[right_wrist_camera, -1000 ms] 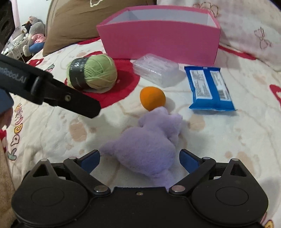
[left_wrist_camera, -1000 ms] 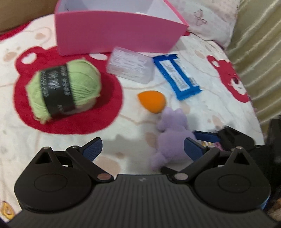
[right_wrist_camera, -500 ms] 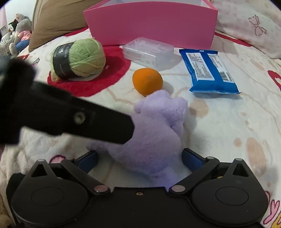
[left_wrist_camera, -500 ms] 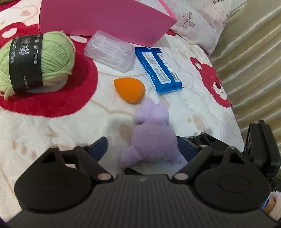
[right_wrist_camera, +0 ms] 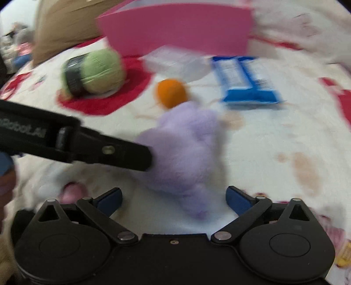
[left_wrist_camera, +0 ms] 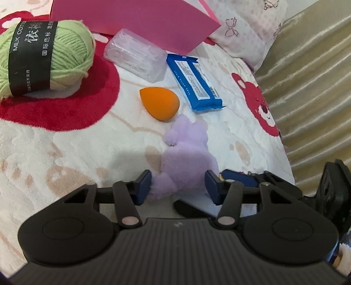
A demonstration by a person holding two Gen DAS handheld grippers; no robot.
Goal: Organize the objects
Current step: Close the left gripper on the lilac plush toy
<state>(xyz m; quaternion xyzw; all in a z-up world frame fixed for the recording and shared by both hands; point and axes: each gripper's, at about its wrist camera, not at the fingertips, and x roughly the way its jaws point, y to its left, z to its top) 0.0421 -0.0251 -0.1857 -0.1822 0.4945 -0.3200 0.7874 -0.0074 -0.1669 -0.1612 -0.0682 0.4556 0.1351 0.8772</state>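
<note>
A bed covered in a white fleece blanket (left_wrist_camera: pixel 65 153) printed with red bears holds a scatter of small things. A purple plush toy (left_wrist_camera: pixel 186 157) lies nearest the cameras. Just beyond it sits an orange teardrop sponge (left_wrist_camera: pixel 159 105), almost touching the toy's head. Further back lie a blue wipes packet (left_wrist_camera: pixel 195 83), a clear plastic case (left_wrist_camera: pixel 136 57) and a ball of green yarn (left_wrist_camera: pixel 46 59). A pink box (left_wrist_camera: pixel 136 19) stands behind them all, presumably where the things belong.

The left gripper (left_wrist_camera: pixel 178 185) has just been closing, and its blue pads now sit against either side of the toy's lower body. They appear to press the fur, though how firm the hold is cannot be judged. The right gripper (right_wrist_camera: pixel 174 200) stands wide open, with the toy's near end lying between its fingers and touching neither pad. The right wrist view is blurred, so fine contact there is uncertain.

Several things could go wrong from here. The plush is soft and loose, so a pinch that catches only fur may slip when lifted. The two grippers crowd the same toy, and their fingers could knock together. If the right one also closes, the toy may be tugged between them. Dragging the toy forward could roll the sponge away.
</note>
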